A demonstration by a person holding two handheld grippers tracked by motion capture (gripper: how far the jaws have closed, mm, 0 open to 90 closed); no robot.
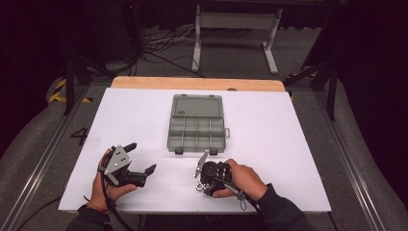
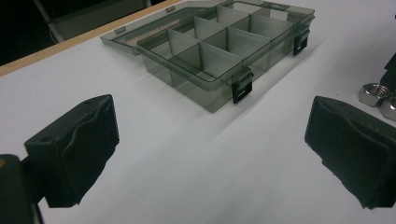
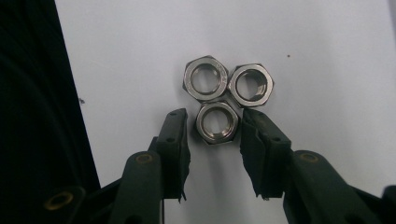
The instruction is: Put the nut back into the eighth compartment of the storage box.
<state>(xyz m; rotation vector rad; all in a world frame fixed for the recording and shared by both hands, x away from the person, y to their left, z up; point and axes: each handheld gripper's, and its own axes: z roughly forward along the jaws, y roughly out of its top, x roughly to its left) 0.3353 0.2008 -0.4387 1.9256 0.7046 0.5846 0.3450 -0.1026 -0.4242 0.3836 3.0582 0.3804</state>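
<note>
Three steel hex nuts lie touching on the white table. The nearest nut (image 3: 217, 122) sits between the fingers of my right gripper (image 3: 214, 125), whose jaws straddle it with a thin gap on the left side. The two other nuts (image 3: 205, 78) (image 3: 251, 84) lie just beyond. In the high view my right gripper (image 1: 199, 182) points down at the table near the front edge. My left gripper (image 1: 141, 157) rests at the front left, open wide with nothing between its pads (image 2: 77, 149). It faces the box, and the nuts (image 2: 373, 93) show at its right.
A clear grey compartment box (image 1: 169, 139) lies in the middle of the table with its lid (image 1: 197, 103) folded back flat; its compartments (image 2: 205, 60) look empty and two black latches hang at the front. The table's wooden strip (image 1: 192, 83) runs along the far edge.
</note>
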